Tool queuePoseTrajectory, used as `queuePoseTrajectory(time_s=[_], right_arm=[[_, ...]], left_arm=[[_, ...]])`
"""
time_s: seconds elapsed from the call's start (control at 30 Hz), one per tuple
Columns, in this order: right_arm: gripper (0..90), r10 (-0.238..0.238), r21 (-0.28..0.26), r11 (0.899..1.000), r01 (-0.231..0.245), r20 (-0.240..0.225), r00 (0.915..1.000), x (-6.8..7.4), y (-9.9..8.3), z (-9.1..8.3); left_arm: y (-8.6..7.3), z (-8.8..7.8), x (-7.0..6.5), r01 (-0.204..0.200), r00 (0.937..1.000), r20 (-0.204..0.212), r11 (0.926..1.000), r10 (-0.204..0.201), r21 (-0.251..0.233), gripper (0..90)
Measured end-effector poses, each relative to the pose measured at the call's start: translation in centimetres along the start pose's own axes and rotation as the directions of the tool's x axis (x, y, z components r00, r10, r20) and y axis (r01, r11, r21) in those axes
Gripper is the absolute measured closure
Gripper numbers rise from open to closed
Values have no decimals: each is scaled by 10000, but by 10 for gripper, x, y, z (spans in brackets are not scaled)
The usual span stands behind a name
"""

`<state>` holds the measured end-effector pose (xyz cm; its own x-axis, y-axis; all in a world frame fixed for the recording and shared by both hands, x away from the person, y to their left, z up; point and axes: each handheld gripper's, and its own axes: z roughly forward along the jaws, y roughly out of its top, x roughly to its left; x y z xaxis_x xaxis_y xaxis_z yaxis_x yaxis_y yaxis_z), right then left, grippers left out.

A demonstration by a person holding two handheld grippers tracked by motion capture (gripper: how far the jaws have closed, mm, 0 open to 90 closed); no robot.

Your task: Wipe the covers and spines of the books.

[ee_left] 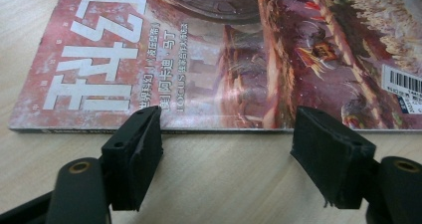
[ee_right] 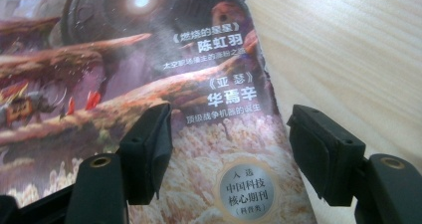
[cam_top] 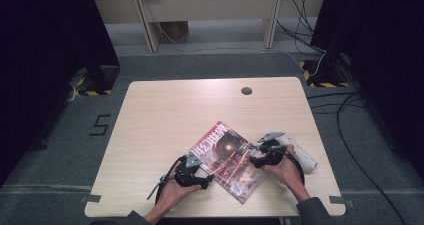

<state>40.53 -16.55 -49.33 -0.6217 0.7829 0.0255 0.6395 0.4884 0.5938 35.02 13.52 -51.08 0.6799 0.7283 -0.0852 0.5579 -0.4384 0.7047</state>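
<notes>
Hands hold both tongs (cam_top: pixel 206 181) (cam_top: pixel 253 161) low, gaping, flanking the magazine (cam_top: pixel 226 160)

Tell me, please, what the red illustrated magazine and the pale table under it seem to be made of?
The red illustrated magazine looks like glossy coated paper: its cover catches soft sheen and fine scuffs, and thin stacked page edges show along the spine. The pale table looks like wood-grain laminate or veneer with a matt finish: fine straight grain lines, hardly any glare. Which of the two cannot be told.
</notes>
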Motion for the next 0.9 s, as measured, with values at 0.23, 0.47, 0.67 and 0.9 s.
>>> queuePoseTrajectory(time_s=[0.23, 0.47, 0.67, 0.9], right_arm=[[325, -137, 9, 9999, 137, -31, 9999, 10, -8, -5], [307, -323, 213, 9992, 326, -148, 9994, 20, -15, -11], [282, -460, 268, 9985, 475, -527, 9975, 32, -23, -16], [286, -572, 255, 9979, 594, -806, 9951, 41, -27, -19]], left_arm=[[4, 1, 11, 84, 10000, 27, 9999, -84, 89, 269], [5, 1, 20, 300, 9988, -381, 9995, -296, 100, 265], [12, 3, 30, 304, 9909, -1314, 9995, -291, 78, 270], [13, 4, 36, 514, 9865, -1556, 9987, -517, -63, 273]])
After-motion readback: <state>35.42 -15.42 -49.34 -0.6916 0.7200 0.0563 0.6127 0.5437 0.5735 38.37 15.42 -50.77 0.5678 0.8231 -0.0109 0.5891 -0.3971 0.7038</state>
